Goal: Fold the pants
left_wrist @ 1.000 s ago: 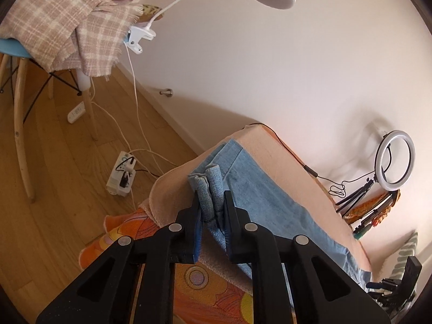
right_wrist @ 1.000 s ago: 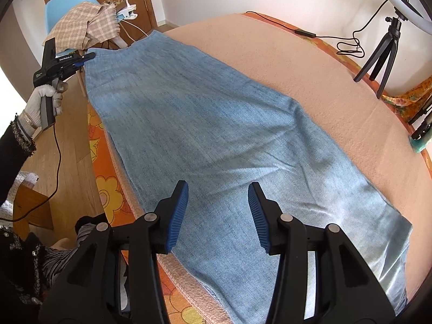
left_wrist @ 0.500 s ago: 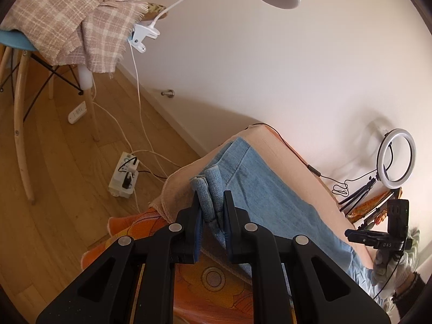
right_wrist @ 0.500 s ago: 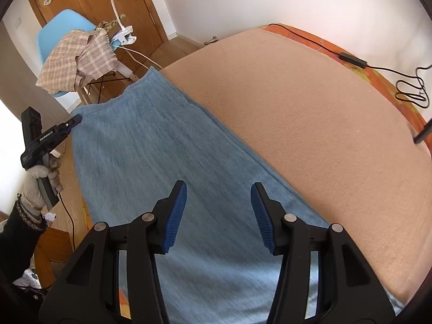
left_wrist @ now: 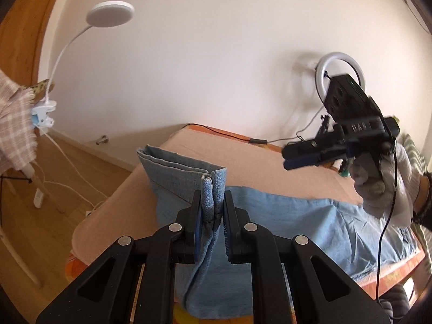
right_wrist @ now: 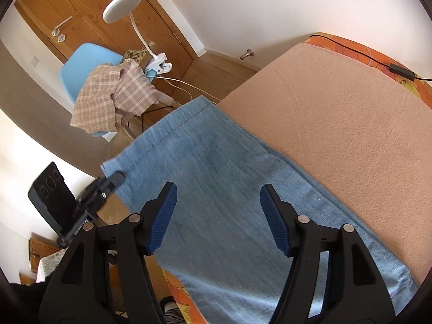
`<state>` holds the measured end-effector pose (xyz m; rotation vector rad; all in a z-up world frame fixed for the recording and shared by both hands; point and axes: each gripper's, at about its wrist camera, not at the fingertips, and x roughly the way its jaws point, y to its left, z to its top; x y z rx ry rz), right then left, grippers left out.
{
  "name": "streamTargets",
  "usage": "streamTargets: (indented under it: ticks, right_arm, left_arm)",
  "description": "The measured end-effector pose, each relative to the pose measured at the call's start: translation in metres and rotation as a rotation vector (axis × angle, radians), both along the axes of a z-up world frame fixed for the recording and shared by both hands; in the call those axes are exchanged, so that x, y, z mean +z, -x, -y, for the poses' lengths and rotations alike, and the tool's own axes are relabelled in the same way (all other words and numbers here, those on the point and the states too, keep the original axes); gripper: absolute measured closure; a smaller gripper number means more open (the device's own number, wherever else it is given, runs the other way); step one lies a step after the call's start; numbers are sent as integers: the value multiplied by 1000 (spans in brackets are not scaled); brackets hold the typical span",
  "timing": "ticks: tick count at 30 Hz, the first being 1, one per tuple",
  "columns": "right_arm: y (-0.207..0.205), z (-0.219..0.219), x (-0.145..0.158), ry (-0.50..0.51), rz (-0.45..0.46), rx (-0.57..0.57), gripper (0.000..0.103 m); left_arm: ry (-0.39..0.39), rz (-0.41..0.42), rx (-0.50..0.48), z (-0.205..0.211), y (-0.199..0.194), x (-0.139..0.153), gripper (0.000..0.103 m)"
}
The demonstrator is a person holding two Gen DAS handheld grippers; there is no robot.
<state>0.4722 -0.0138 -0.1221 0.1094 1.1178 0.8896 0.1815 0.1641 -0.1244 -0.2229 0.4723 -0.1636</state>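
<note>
My left gripper (left_wrist: 212,210) clenched on bunched hem of light-blue denim pants (left_wrist: 189,183); gathered fabric stands up between its pads, corner lifted off peach fleece blanket (left_wrist: 259,159). Beyond fingers, rest of pants trails right across blanket. My right gripper (right_wrist: 218,216) spread wide, gripping nothing, pads above flat denim. Ahead of its fingers, pant hem (right_wrist: 172,127) at blanket edge; further left, blue chair draped with checked cloth (right_wrist: 113,94).
</note>
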Motion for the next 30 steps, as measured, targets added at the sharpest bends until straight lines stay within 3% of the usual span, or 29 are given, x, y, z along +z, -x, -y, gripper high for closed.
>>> streamTargets:
  ticks: [4, 7, 12, 19, 28, 30]
  right_arm:
    - [-10, -8, 1, -56, -91, 9, 22]
    - [-16, -13, -13, -35, -135, -4, 22]
    - [-25, -19, -40, -53, -222, -18, 22]
    - [-27, -17, -38, -70, -221, -21, 22]
    - [-37, 1, -68, -11, -252, -135, 22]
    - [-41, 0, -73, -1, -253, -160, 36]
  left_arm:
    - [-25, -22, -109, 42, -4, -14, 91]
    - [-5, -38, -149, 59, -5, -22, 91]
    - [-49, -60, -215, 86, -6, -28, 91]
    - [-131, -82, -276, 115, -4, -40, 91]
    - [25, -46, -247, 84, 7, -21, 91]
    - [75, -42, -238, 75, 8, -14, 91]
